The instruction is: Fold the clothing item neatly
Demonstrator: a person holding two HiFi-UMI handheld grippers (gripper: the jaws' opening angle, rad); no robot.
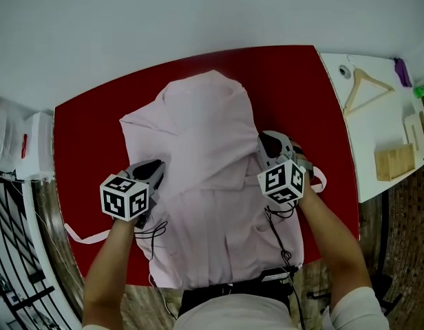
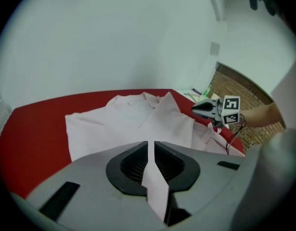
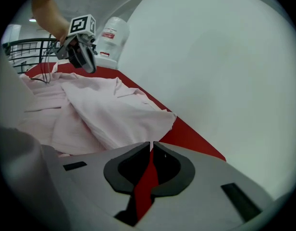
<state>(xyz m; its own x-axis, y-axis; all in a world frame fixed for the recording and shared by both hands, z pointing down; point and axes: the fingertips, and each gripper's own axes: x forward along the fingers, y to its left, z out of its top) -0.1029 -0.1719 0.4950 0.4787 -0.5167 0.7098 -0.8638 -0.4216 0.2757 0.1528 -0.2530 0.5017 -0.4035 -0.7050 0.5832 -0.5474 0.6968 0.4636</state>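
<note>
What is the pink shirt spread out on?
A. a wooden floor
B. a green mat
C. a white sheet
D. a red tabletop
D: in the head view the shirt lies on a red tabletop, and the red shows to its left, to its right and beyond it.

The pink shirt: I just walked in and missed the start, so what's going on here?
A person is folding the pink shirt on the red table, a gripper in each hand. The left gripper is shut on a strip of the shirt's cloth. The right gripper is shut beside the shirt's edge; whether it pinches cloth is unclear. The shirt is partly folded.
</note>
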